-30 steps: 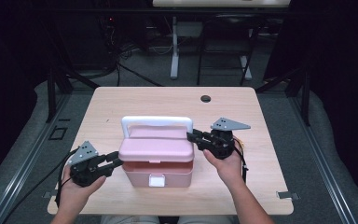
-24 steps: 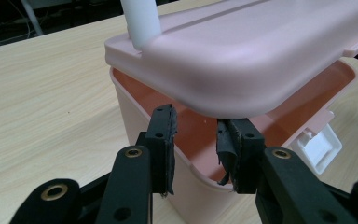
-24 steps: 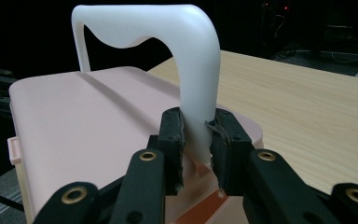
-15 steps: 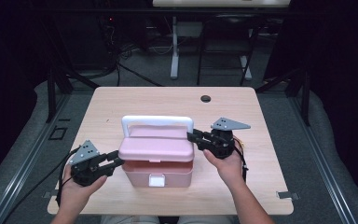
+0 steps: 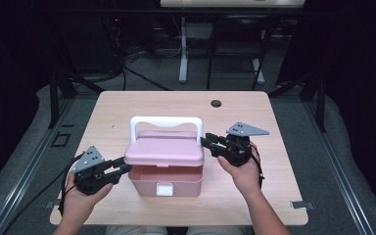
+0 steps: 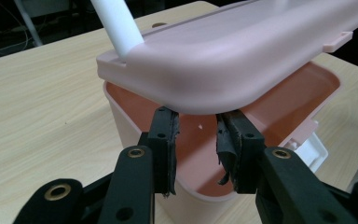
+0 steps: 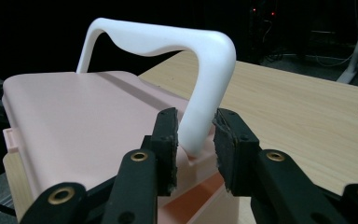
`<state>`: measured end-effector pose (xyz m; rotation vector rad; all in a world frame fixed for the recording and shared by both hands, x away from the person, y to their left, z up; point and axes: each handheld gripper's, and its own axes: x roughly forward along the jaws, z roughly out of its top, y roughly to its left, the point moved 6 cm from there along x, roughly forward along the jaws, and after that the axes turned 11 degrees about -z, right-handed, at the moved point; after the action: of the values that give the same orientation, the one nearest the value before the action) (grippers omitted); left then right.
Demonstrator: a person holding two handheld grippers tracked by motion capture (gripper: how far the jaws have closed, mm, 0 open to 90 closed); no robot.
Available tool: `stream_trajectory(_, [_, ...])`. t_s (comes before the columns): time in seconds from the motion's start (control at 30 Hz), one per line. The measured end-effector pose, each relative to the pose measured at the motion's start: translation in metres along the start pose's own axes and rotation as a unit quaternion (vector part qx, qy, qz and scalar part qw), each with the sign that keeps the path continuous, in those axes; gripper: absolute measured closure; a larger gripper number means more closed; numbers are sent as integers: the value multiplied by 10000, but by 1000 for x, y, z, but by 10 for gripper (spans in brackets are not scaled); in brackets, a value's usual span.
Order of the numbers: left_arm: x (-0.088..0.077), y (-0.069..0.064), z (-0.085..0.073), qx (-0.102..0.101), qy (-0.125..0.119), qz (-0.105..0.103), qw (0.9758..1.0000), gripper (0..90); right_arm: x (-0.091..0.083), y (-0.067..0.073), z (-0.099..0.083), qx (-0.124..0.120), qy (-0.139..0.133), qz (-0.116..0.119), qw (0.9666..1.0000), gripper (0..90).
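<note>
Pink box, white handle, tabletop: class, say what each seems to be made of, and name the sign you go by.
Pink box: likely moulded plastic, matte; rounded corners, thin walls, one even colour.
White handle: probably plastic too, smooth with a slight sheen; one seamless curved piece.
Tabletop: looks like pale wood or wood-pattern laminate, flat matte; fine grain lines show, which one cannot be told.

Bright tabletop; dark surroundings; soft focus

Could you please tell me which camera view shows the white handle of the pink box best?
The right gripper view: the arched white plastic handle spans it nearly whole, one leg between that hand-held gripper's jaws. The high view shows the handle small, upright behind the raised lid. The left gripper view catches just one leg above the lid.
</note>
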<state>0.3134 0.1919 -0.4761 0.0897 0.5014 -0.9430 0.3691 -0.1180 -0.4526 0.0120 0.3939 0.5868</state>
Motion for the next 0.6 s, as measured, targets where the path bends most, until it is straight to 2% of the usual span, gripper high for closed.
stream_trajectory(0.27, [-2,1,7,-15,-69,55,10000,668,-14,-6,0,-5,-6,-168,9999,694])
stream_trajectory(0.6, [-8,7,12,-65,-201,268,9994,642,-22,-3,-16,36,25,-222,9997,703])
